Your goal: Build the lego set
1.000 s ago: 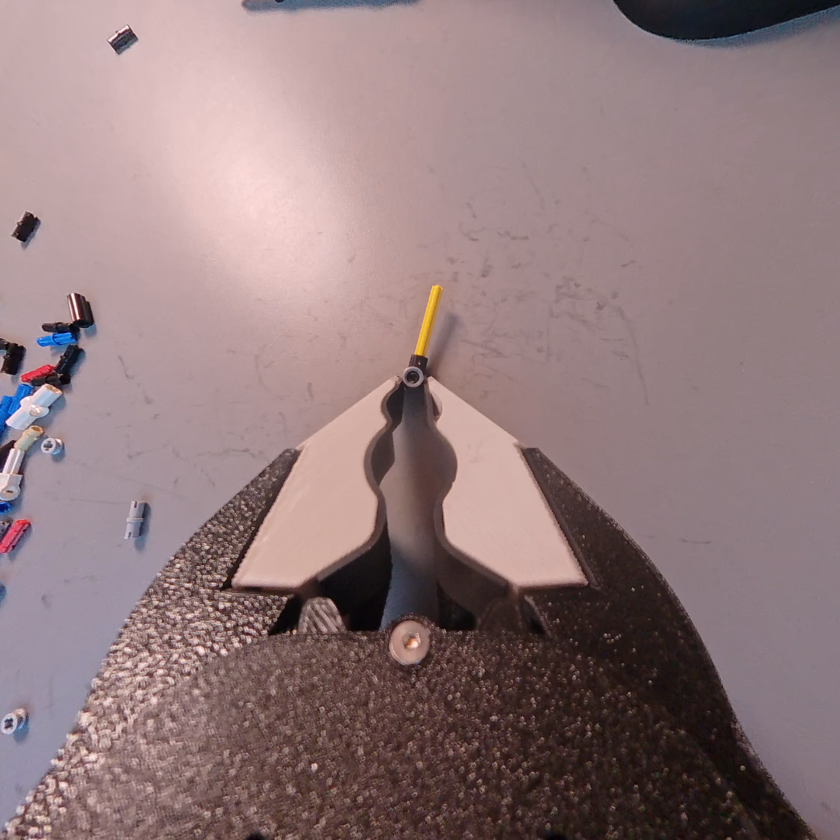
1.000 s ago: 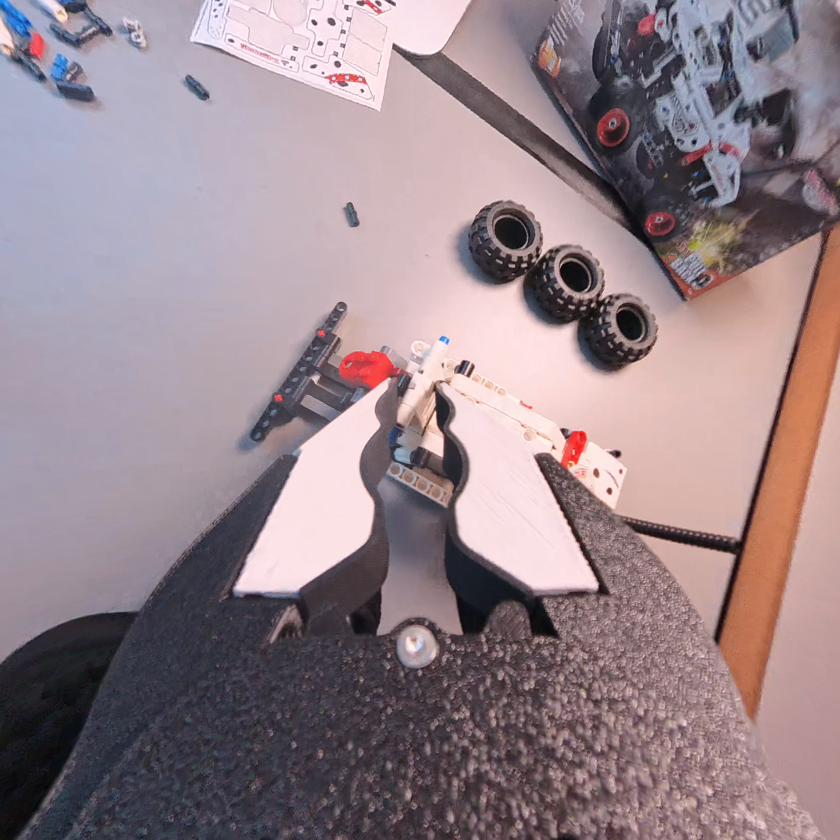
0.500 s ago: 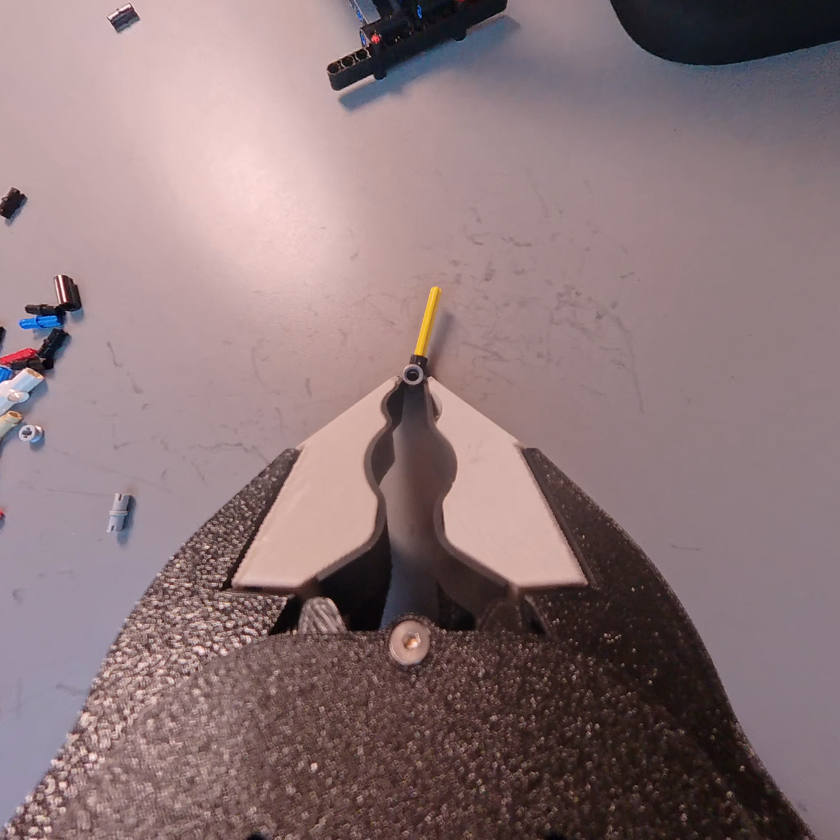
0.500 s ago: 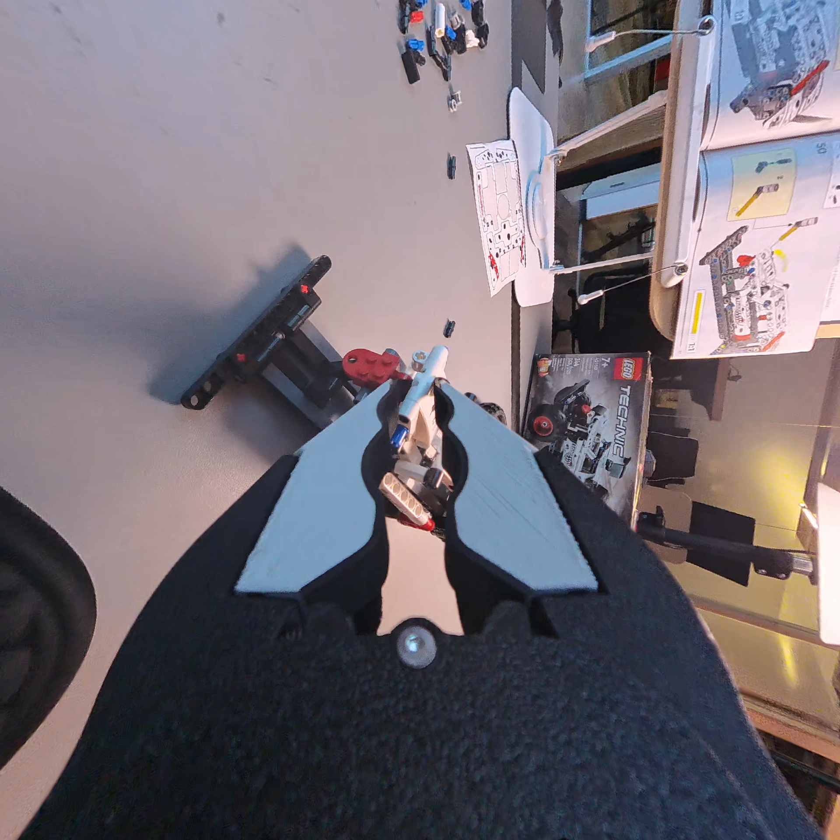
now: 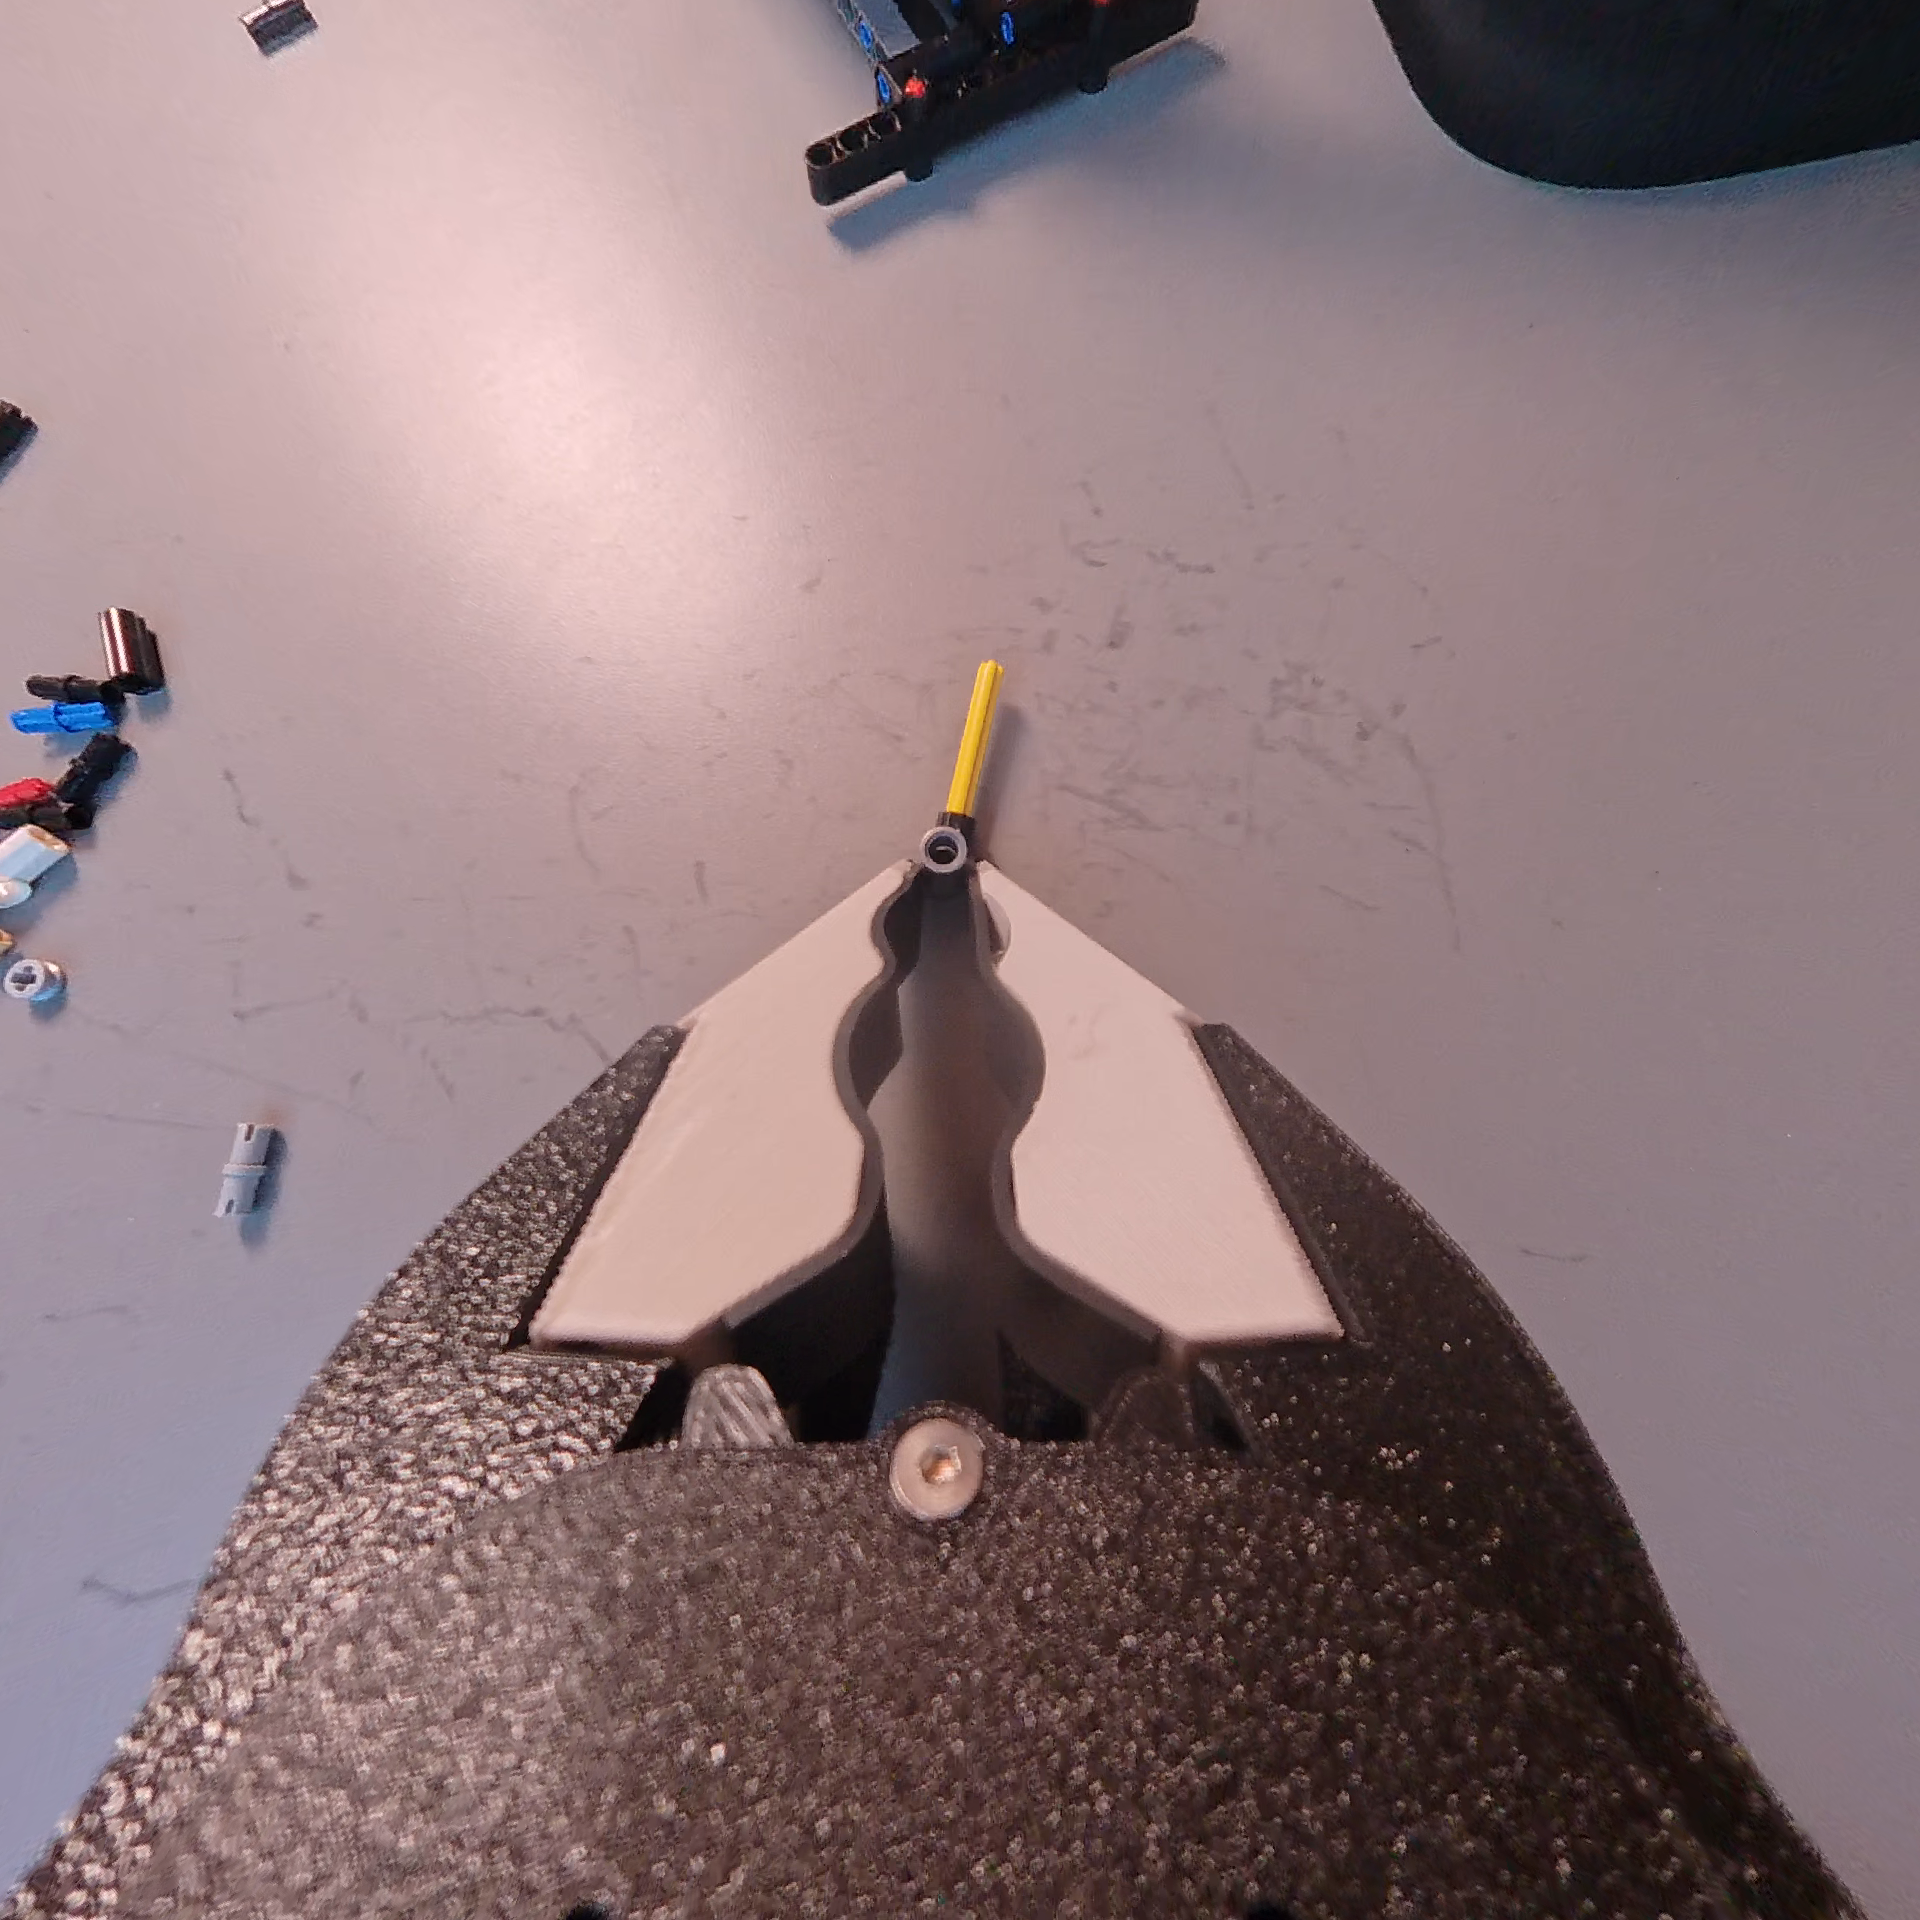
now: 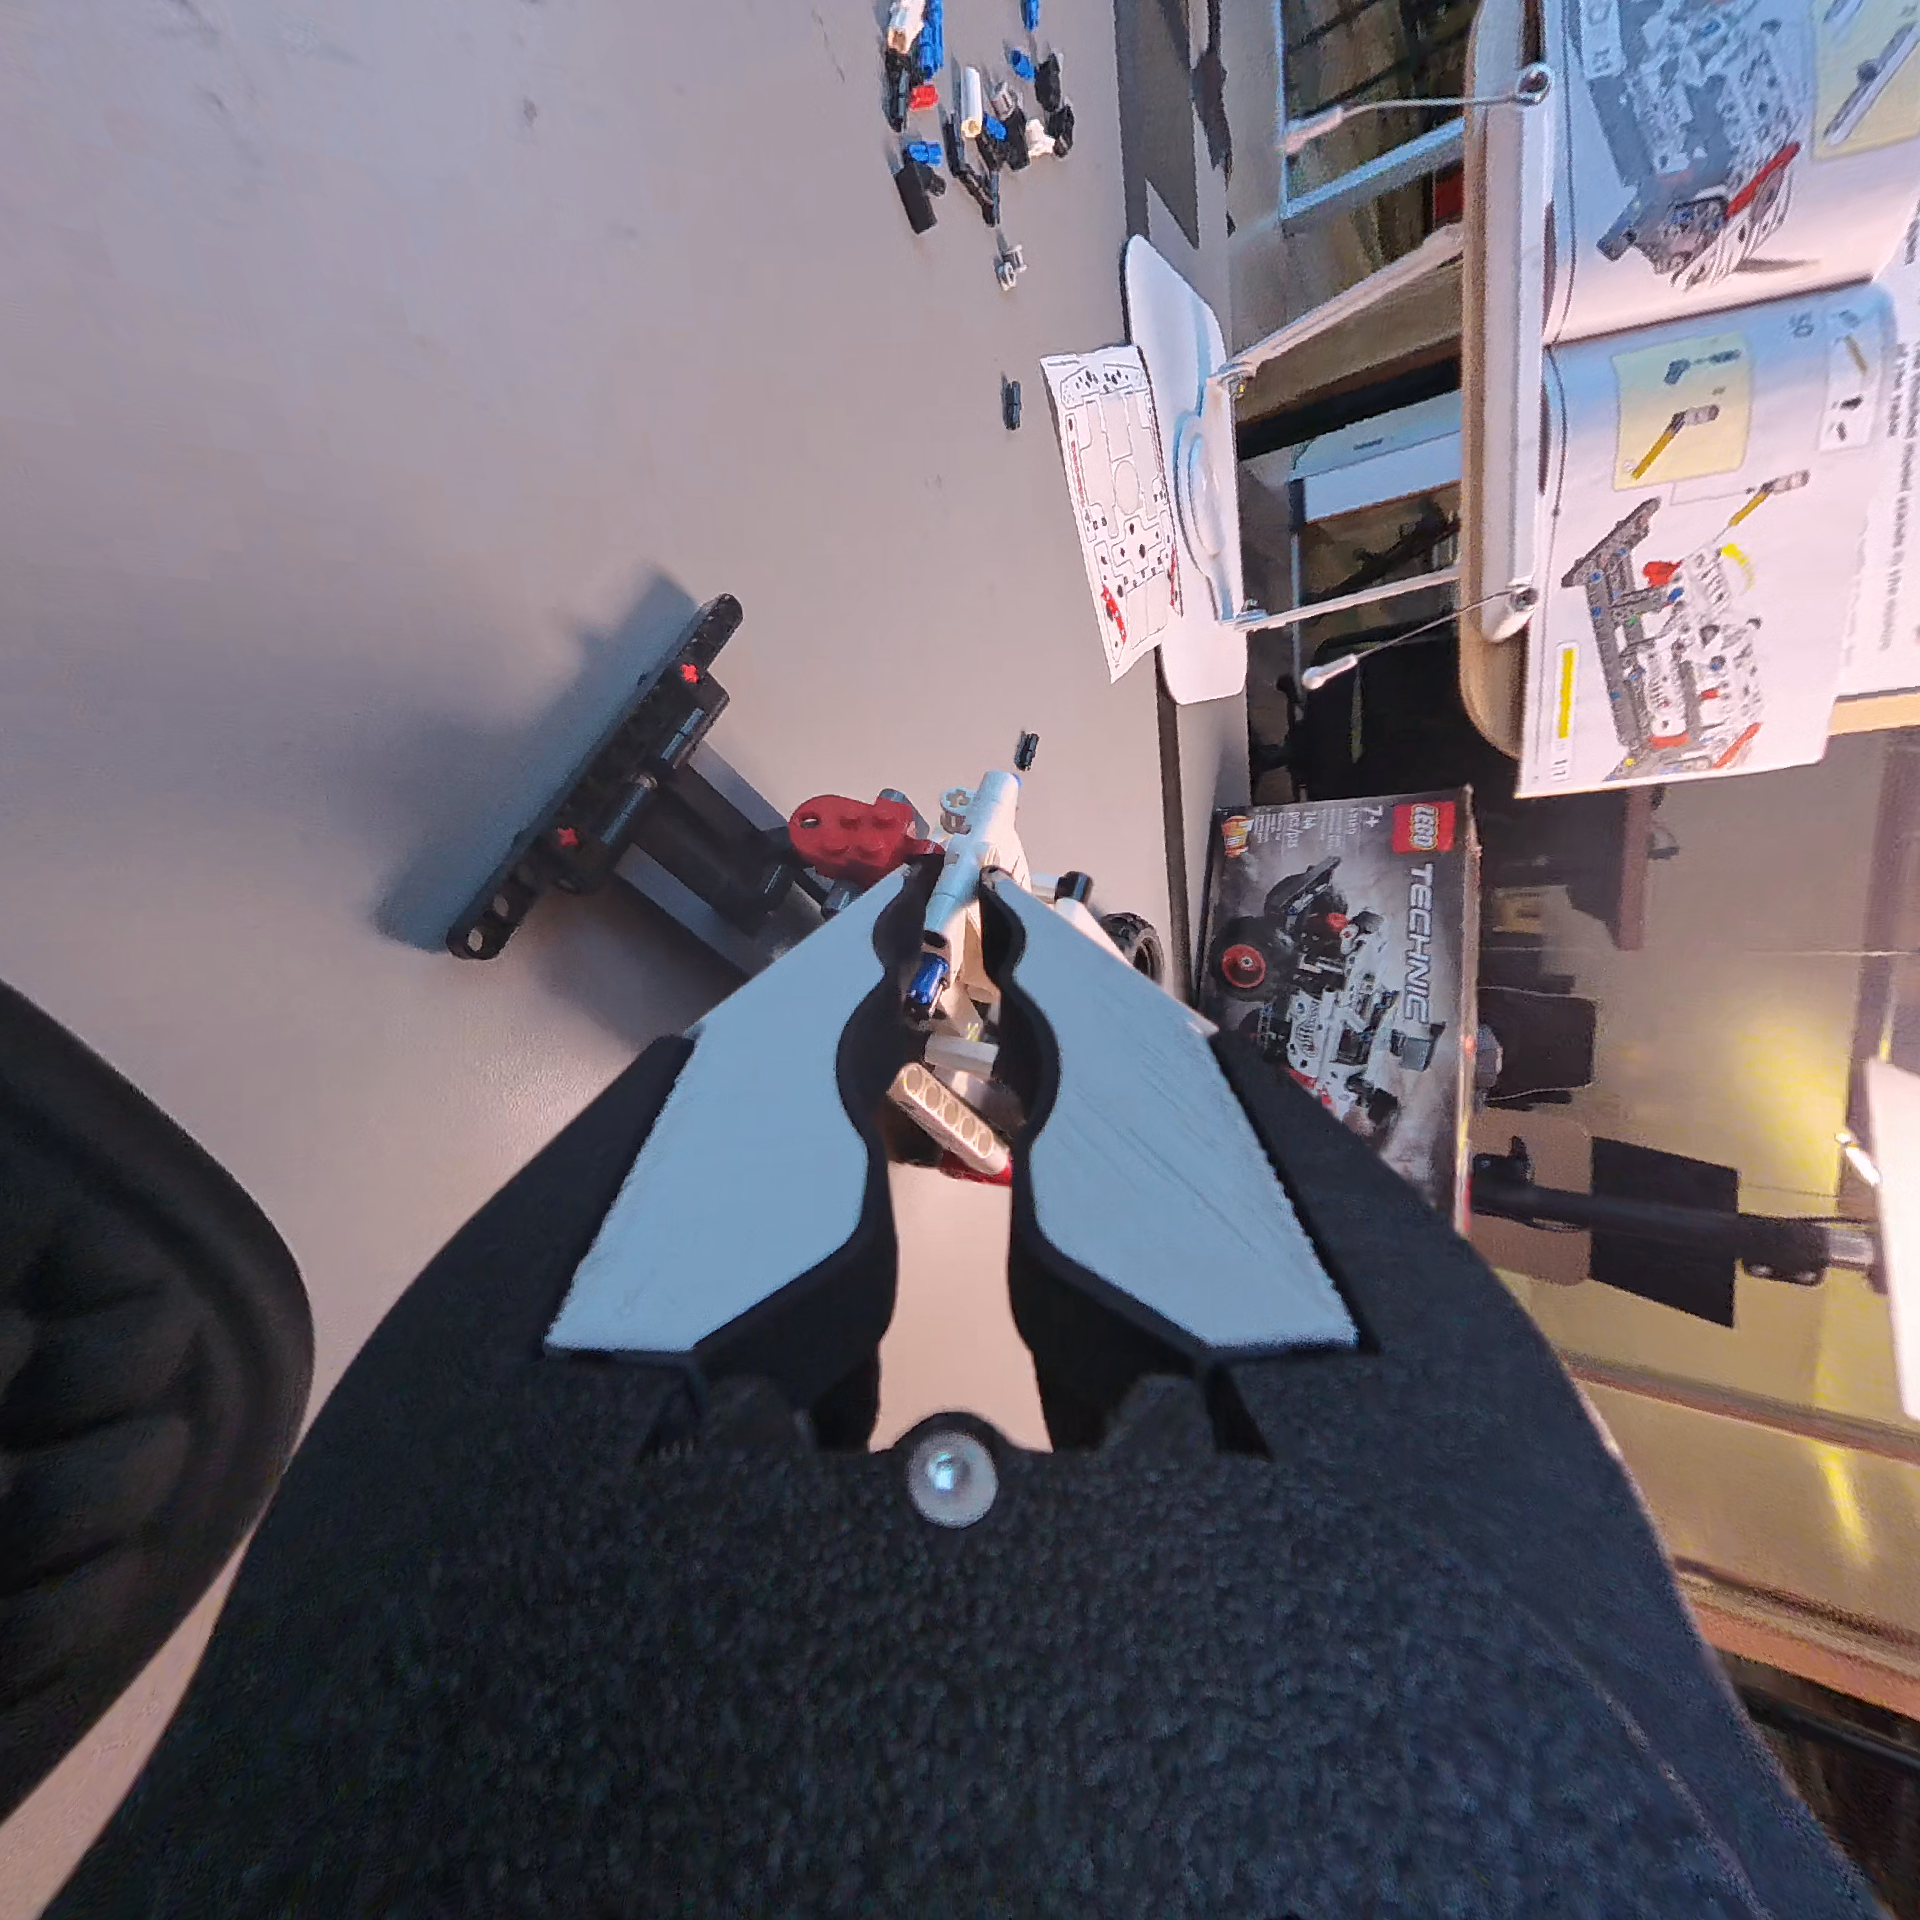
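Axle ready, chassis lifted to meet it

The left gripper (image 5: 945, 868) pinches a small grey connector carrying a yellow axle (image 5: 977, 732) above the mid-table; the right gripper (image 6: 951, 904) clamps the half-built truck chassis (image 6: 665, 790), its black beam showing by the table's (image 5: 1455, 520) far edge. Line the axle with its hole before pushing. Open table lies between; loose pins (image 5: 78, 717) crowd the left edge.

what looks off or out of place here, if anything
Nothing looks damaged or spilled. The left hand-held gripper pinches a yellow axle by its dark end connector, the right hand-held gripper holds the partly built model tilted above the table; loose pieces lie scattered.
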Demonstrator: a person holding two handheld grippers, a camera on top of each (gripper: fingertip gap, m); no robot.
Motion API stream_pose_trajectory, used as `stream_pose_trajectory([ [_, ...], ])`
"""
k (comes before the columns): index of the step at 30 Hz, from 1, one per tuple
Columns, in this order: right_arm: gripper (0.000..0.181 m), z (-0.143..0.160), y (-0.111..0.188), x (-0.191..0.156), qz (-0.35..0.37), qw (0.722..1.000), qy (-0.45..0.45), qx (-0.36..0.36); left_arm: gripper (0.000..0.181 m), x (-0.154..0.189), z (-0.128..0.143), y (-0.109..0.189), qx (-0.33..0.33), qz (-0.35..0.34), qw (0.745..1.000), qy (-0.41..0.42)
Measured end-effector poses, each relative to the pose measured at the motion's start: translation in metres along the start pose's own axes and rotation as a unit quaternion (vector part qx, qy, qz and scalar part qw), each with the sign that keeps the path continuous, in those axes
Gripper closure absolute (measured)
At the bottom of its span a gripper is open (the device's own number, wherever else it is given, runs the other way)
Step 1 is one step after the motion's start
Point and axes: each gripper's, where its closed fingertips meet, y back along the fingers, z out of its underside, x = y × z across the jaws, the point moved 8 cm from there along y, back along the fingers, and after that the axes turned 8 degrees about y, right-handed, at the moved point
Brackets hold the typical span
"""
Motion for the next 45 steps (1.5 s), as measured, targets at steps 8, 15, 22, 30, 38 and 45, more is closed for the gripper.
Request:
stream_pose_trajectory([
  [8,0.168,0.001,0.01,-0.01,-0.013,1.0,0.007,0.017,0.174,-0.001,0.0,0.0,0.002,0.004,1.0,0.007],
  [15,0.15,0.009,0.018,-0.002,-0.018,0.981,-0.188,0.04,0.174,-0.001,0.0,0.0,0.001,0.003,1.0,0.009],
  [22,0.135,0.01,0.005,-0.002,-0.067,0.918,-0.391,0.012,0.174,-0.001,0.0,0.0,0.002,0.009,1.0,0.014],
  [30,0.15,-0.001,-0.004,-0.004,-0.011,0.951,-0.308,-0.025,0.174,-0.001,0.001,0.001,0.001,0.009,1.0,0.007],
  [38,0.145,-0.015,-0.021,-0.002,-0.008,0.96,-0.279,0.002,0.174,-0.003,0.002,0.001,0.002,0.019,1.0,0.012],
  [45,0.13,-0.016,-0.037,0.009,-0.058,0.941,-0.326,0.071,0.174,-0.004,0.001,0.001,0.002,0.023,1.0,0.018],
])
